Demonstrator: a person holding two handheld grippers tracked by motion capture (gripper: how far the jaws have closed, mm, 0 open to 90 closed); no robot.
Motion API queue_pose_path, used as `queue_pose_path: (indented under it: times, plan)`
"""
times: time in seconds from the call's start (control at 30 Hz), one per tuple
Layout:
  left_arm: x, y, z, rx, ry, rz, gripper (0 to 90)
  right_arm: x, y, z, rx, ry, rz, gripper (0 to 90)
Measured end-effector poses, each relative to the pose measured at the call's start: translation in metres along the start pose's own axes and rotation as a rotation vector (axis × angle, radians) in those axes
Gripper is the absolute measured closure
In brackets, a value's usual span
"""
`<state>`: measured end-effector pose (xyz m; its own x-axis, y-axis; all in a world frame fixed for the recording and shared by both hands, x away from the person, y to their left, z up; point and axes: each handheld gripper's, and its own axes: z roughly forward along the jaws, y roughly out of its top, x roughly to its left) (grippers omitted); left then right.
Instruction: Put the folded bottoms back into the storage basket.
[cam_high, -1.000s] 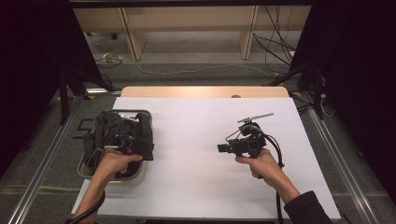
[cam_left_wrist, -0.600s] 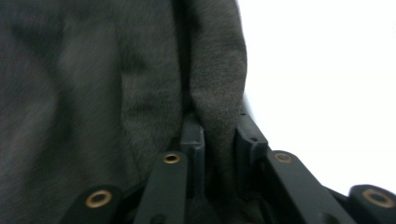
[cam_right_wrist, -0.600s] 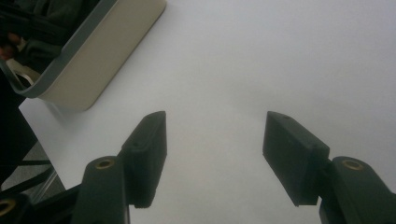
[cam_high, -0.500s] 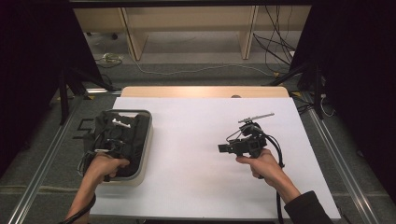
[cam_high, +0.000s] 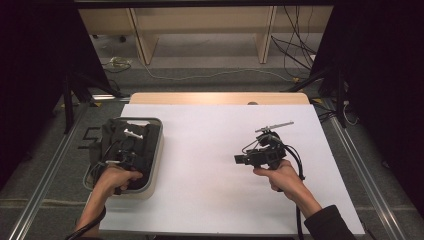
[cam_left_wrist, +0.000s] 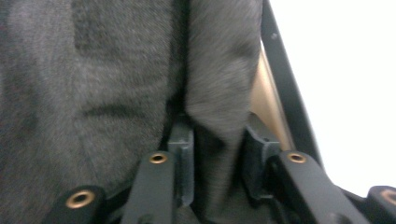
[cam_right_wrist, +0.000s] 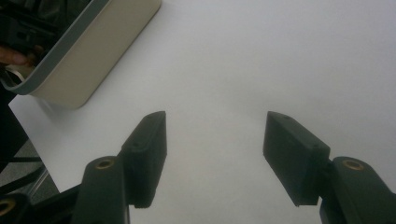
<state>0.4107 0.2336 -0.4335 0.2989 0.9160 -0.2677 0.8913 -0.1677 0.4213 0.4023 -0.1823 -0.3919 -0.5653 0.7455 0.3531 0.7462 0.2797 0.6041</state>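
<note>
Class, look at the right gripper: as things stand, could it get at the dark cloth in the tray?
Probably yes. The right gripper hovers open over bare white table, nothing lying between it and the tray. But the left gripper already has a fold of the cloth between its fingers, crowding the tray.

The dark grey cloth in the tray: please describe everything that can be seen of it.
The dark grey cloth looks like soft, fuzzy fabric, perhaps fleece. It lies crumpled in the beige tray at the left of the white table top, filling most of it, with a small white piece on its far part. In the left gripper view a raised fold stands between the pads of the left tongs, which have just been opening slightly; the pads still seem to pinch it.
</note>
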Motion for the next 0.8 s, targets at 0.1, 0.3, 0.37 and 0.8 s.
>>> queue_pose_path:
  times: [0.1,0.3,0.37,0.8]
  plan:
    - [-0.002,0.0,-0.005,0.003,0.004,0.009,63.3,-0.003,0.0,-0.001,-0.004,0.001,0.01,40.6]
    - [-0.006,-0.001,-0.023,-0.01,0.01,0.033,54.4,-0.002,0.0,-0.002,-0.01,0.004,0.008,40.6]
    - [-0.007,-0.001,-0.03,-0.023,0.023,0.039,53.4,-0.002,0.0,-0.002,-0.01,0.004,0.007,40.5]
    - [-0.006,-0.011,-0.016,0.039,0.022,0.075,72.8,-0.001,0.0,-0.003,-0.01,0.006,0.01,40.6]
